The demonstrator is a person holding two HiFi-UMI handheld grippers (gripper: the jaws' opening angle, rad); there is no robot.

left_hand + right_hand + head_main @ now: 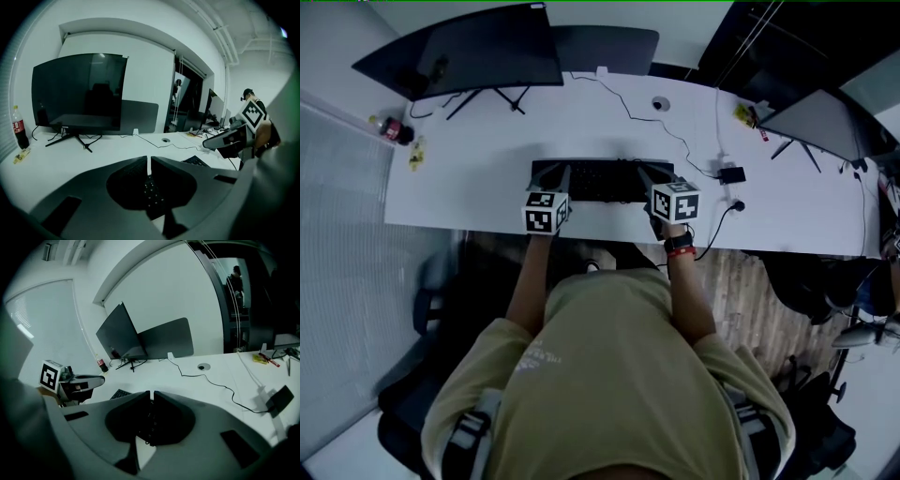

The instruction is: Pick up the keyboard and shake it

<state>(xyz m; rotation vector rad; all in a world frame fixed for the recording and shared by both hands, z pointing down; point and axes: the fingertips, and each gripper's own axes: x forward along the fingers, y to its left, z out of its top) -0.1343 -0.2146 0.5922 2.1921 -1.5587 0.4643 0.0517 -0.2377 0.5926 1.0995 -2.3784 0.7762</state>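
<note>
A black keyboard [602,180] lies flat on the white desk [469,187], near its front edge. My left gripper [562,175] hovers over the keyboard's left end with its jaws shut and nothing between them. Over the right end my right gripper [646,174] is likewise shut and empty. In the left gripper view the closed jaws [149,160] frame some keys [151,192] just below them. The right gripper view has its closed jaws [152,394] above the keyboard, whose left corner [121,393] shows beside them. I cannot tell whether either gripper touches the keyboard.
A large dark monitor [487,47] stands at the back left, another monitor [820,122] at the right. A cola bottle [392,128] sits at the desk's left end. A cable [675,141] runs to a black adapter [732,174] right of the keyboard.
</note>
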